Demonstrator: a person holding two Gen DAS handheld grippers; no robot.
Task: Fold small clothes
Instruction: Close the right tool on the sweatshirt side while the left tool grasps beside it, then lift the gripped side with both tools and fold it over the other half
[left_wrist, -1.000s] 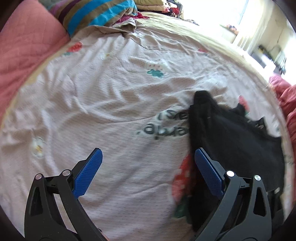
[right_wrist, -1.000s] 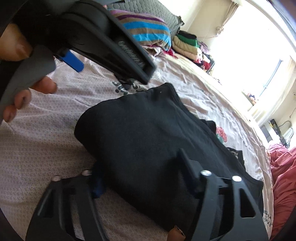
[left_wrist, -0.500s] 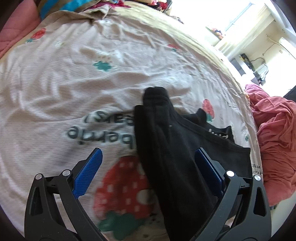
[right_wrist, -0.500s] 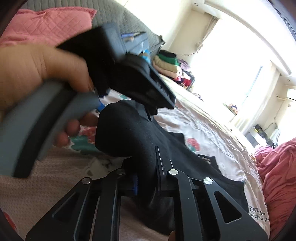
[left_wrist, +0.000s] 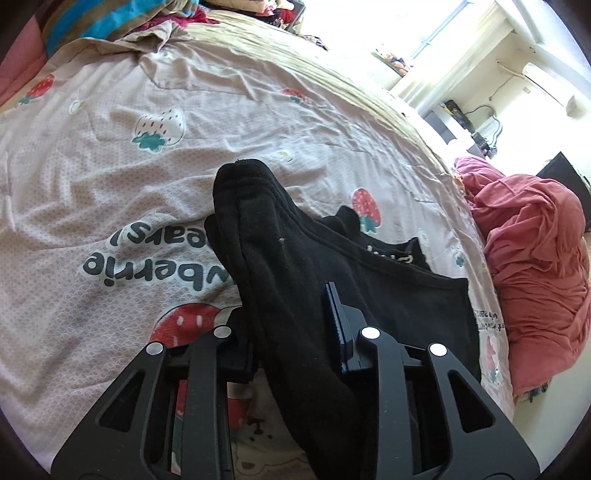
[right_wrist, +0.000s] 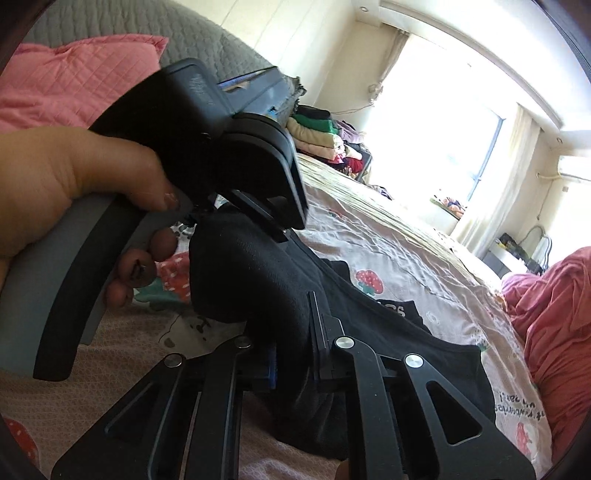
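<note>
A black garment (left_wrist: 280, 258) lies on the strawberry-print bedsheet (left_wrist: 110, 192), its near edge bunched into a thick raised fold. My left gripper (left_wrist: 291, 321) is closing its jaws on that fold, and the blue pad on the right presses into the cloth. The other finger is hidden behind the fabric. In the right wrist view the same garment (right_wrist: 251, 273) rises between the jaws of my right gripper (right_wrist: 291, 332), which is shut on it. A hand (right_wrist: 74, 177) holds the left gripper's body (right_wrist: 229, 147) just above and behind the fold.
A crumpled pink quilt (left_wrist: 532, 266) fills the bed's right side. A striped blanket (left_wrist: 92, 22) and a pink pillow (right_wrist: 74, 81) lie at the head end. Folded clothes (right_wrist: 314, 133) are stacked beyond the bed. Bare sheet spreads left of the garment.
The left gripper slid right over the garment's edge and its wide-open jaws closed on the fold. The right gripper shut on the garment and lifted it a little.
</note>
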